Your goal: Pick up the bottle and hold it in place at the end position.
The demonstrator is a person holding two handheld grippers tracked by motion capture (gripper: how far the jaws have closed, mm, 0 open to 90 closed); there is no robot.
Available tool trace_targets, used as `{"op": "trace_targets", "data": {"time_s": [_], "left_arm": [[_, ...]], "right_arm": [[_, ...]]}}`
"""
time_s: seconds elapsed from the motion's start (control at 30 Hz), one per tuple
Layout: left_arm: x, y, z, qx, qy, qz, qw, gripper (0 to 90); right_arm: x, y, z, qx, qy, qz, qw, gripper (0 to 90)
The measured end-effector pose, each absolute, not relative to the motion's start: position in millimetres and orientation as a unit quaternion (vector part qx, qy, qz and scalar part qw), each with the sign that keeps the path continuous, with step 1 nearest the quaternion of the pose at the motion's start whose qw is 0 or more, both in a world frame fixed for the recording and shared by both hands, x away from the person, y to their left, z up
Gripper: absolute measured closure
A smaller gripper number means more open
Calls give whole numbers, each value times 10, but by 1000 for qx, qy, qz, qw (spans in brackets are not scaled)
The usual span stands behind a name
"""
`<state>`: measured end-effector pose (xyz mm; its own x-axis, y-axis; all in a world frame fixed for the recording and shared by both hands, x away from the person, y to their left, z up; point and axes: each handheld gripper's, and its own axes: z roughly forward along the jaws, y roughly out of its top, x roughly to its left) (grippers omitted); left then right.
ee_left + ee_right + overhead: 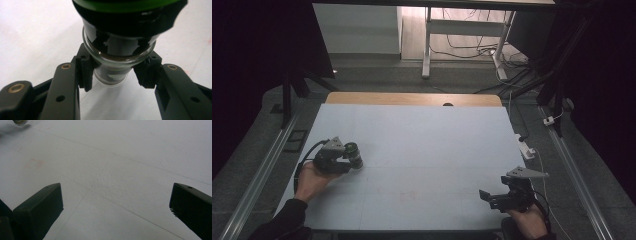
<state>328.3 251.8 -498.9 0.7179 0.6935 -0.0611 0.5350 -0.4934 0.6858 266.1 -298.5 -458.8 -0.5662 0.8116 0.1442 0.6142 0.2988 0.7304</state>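
While the left gripper (346, 159) clamps a glass jar (117, 50) by its narrow end, low over the table's (422, 145) left side, it might slip on smooth glass; the right gripper (494, 196), near-right, gapes wide and empty.
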Motion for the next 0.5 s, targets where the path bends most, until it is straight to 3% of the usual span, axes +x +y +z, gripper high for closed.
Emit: {"op": "trace_targets", "data": {"time_s": [0.5], "left_arm": [[3381, 2252, -4755, 856, 355, 91, 364, 536]], "right_arm": [[2662, -2989, -4588, 448, 796, 388, 125, 0]]}}
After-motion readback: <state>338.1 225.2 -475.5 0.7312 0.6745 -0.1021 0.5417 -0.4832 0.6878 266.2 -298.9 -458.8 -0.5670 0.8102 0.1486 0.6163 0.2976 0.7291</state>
